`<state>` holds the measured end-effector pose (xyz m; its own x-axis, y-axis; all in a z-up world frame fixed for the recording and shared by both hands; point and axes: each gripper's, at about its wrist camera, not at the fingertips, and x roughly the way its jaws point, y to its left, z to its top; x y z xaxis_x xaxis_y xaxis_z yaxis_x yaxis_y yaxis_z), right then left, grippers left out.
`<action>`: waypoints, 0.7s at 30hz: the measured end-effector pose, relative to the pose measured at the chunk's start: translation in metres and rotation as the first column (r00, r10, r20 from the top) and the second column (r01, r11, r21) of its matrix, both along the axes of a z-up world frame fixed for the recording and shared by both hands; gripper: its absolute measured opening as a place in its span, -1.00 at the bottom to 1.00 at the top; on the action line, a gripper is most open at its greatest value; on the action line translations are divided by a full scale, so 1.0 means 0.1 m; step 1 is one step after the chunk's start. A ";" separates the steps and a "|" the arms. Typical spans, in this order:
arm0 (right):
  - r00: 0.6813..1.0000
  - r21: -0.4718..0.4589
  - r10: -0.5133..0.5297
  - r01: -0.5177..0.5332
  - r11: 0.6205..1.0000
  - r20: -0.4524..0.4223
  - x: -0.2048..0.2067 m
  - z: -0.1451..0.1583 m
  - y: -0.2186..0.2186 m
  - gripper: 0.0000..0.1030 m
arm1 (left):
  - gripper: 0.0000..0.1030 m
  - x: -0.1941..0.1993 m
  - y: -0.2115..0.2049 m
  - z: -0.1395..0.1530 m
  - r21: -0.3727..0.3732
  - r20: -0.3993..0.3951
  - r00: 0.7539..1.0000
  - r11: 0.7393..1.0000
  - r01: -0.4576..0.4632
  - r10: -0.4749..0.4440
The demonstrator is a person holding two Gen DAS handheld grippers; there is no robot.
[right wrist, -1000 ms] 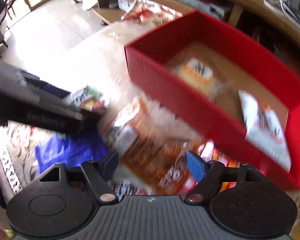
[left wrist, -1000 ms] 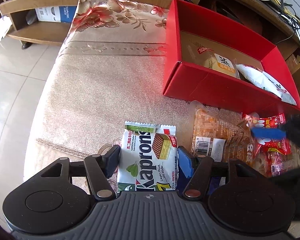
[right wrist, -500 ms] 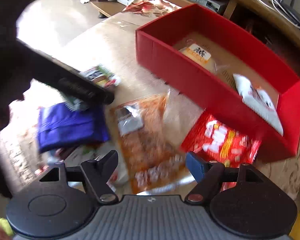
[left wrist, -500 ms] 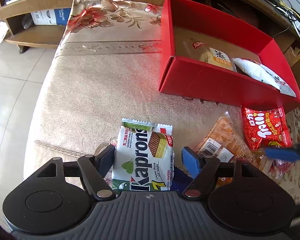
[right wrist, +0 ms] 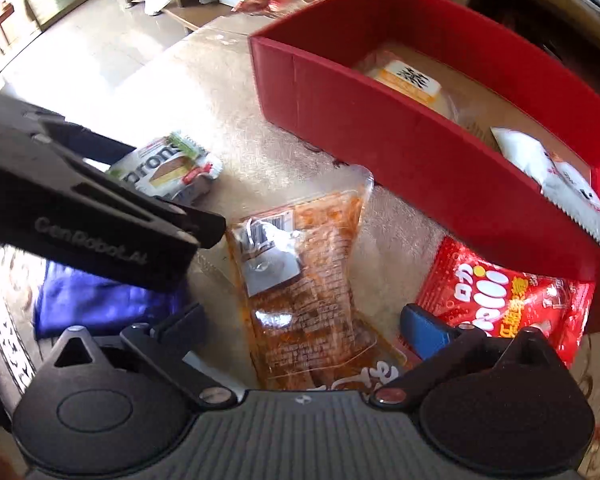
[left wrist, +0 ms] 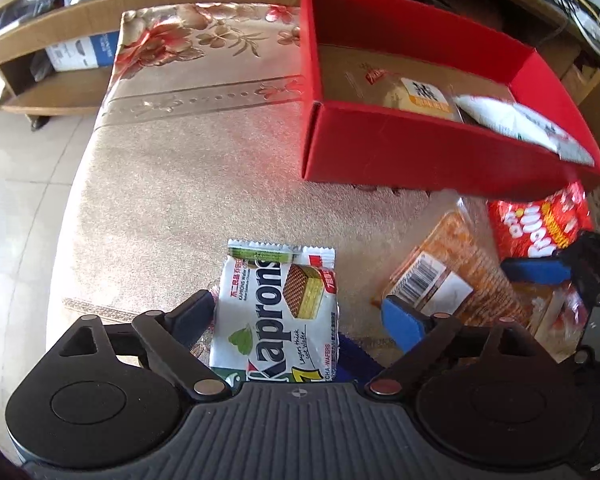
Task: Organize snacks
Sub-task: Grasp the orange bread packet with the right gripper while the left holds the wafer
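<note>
A white and green Kaprons wafer pack (left wrist: 276,312) lies flat on the table between the fingers of my left gripper (left wrist: 296,316). Its jaws are opening, and the blue pad stands clear of the pack. My right gripper (right wrist: 302,328) hangs over a clear orange snack pack (right wrist: 308,288) that lies between its fingers untouched; those jaws are opening too. A red snack bag (right wrist: 500,300) lies to its right against the red box (right wrist: 380,140). The box holds a bun pack (left wrist: 420,96) and a white bag (left wrist: 520,124).
A gold patterned cloth (left wrist: 200,180) covers the table. A blue packet (right wrist: 92,304) lies below my left gripper's body (right wrist: 80,216). Wooden shelves (left wrist: 60,60) stand behind the table, and tiled floor (left wrist: 12,200) shows to the left.
Both pairs of jaws have spread wide. My left gripper has let go of the wafer pack. My right gripper has sunk toward the orange pack.
</note>
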<state>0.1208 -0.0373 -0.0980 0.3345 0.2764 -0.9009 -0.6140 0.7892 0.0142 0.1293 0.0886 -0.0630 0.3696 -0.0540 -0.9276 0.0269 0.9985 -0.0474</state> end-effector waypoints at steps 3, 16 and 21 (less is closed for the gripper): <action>1.000 -0.006 -0.012 0.012 1.000 -0.016 0.00 0.05 -0.02 0.71 | 0.84 -0.02 -0.02 -0.01 0.017 0.000 1.000 1.000 0.013 -0.013; 0.996 0.005 -0.083 0.082 0.997 0.021 -0.24 0.30 -0.16 -0.19 | 0.29 -0.05 0.10 0.08 -0.004 0.012 0.999 0.999 -0.047 0.047; 0.997 0.006 -0.080 0.080 0.997 0.011 -0.27 0.28 -0.20 -0.20 | 0.34 -0.07 0.10 0.07 -0.004 0.014 0.999 0.999 -0.035 0.035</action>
<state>0.0936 -0.0577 -0.0695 0.3654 0.2538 -0.8956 -0.5493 0.8356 0.0127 0.1226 0.0987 -0.0559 0.3843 -0.0447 -0.9221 -0.0073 0.9986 -0.0515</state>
